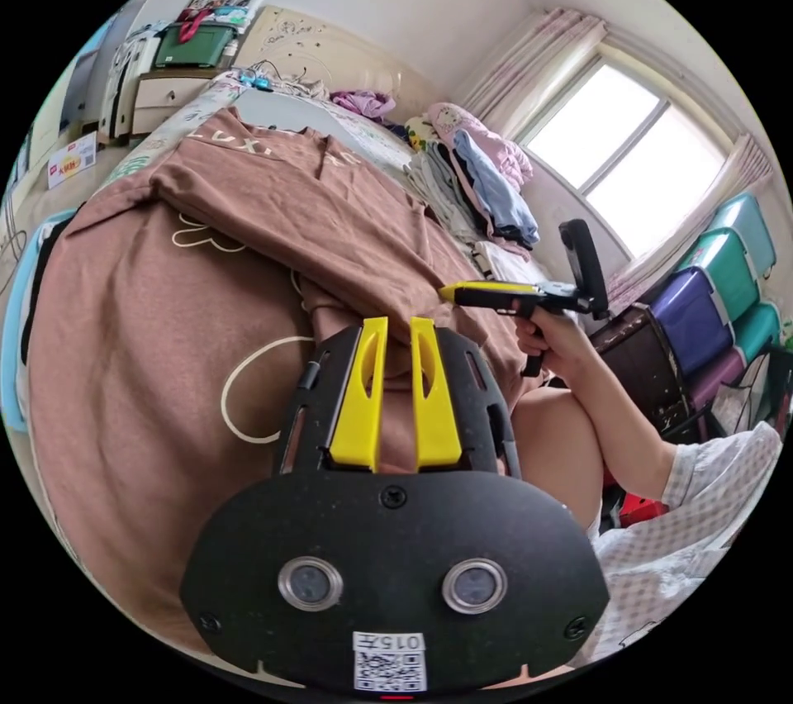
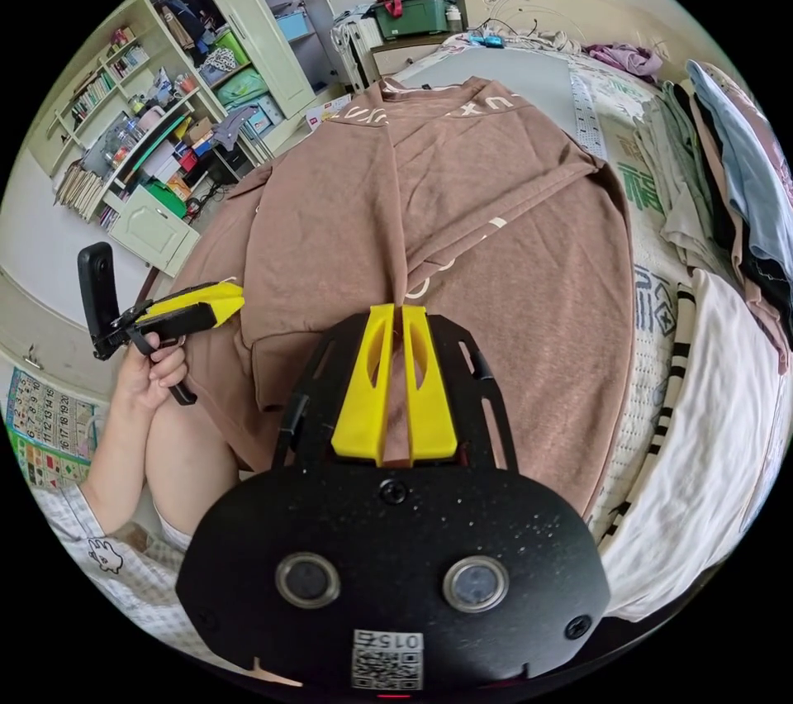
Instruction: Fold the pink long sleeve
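A brownish-pink long sleeve shirt point(image 1: 165, 307) with white lettering and a cream outline print lies spread on the bed, one sleeve point(image 1: 330, 208) folded across its body. In the left gripper view my left gripper point(image 1: 398, 321) is shut on a bunched fold of the shirt near its lower edge. The right gripper point(image 1: 450, 292), held in a hand, touches the shirt's edge just to the right. In the right gripper view my right gripper point(image 2: 397, 309) pinches a ridge of the shirt point(image 2: 512, 241), jaws nearly together. The left gripper point(image 2: 235, 292) sits at the shirt's left edge.
A pile of folded clothes point(image 1: 479, 183) point(image 2: 727, 183) lines one side of the bed, next to a white striped cloth point(image 2: 710, 440). Coloured storage bins point(image 1: 727, 274) stand below the window. Shelves and a wardrobe point(image 2: 140, 126) stand across the room. The person's knee point(image 1: 553, 440) is by the bed.
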The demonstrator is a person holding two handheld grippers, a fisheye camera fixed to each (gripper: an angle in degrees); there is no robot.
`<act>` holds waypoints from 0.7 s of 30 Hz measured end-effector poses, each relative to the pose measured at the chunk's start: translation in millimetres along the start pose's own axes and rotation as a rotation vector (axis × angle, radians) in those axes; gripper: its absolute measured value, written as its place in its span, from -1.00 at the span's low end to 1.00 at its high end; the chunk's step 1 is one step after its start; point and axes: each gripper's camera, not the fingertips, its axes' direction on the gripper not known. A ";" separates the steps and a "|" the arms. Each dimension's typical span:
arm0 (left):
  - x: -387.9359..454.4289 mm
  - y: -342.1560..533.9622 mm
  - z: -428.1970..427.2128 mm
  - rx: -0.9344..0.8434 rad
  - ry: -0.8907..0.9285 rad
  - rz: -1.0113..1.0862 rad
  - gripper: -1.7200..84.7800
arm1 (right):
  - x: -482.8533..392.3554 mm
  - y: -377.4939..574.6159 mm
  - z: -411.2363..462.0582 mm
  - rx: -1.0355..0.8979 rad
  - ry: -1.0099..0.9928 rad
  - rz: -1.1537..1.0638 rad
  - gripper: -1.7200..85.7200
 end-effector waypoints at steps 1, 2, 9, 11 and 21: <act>-3.0 0.5 -3.3 0.033 0.004 -0.024 -0.83 | 0.2 0.2 0.4 0.000 -0.006 0.006 -0.95; -4.9 0.5 -5.2 0.057 -0.001 -0.040 -0.82 | -0.2 0.5 0.7 0.000 -0.009 0.009 -0.95; -6.2 -3.0 6.4 0.002 -0.070 -0.082 -0.91 | -9.3 2.2 3.7 0.000 0.007 0.002 -0.95; -7.5 -2.3 8.6 -0.011 -0.058 -0.091 -0.94 | -12.4 2.8 5.1 0.001 0.008 0.003 -0.95; 10.8 1.7 16.0 -0.018 -0.117 -0.047 -0.96 | -71.1 6.9 20.9 0.004 0.279 -0.122 -0.95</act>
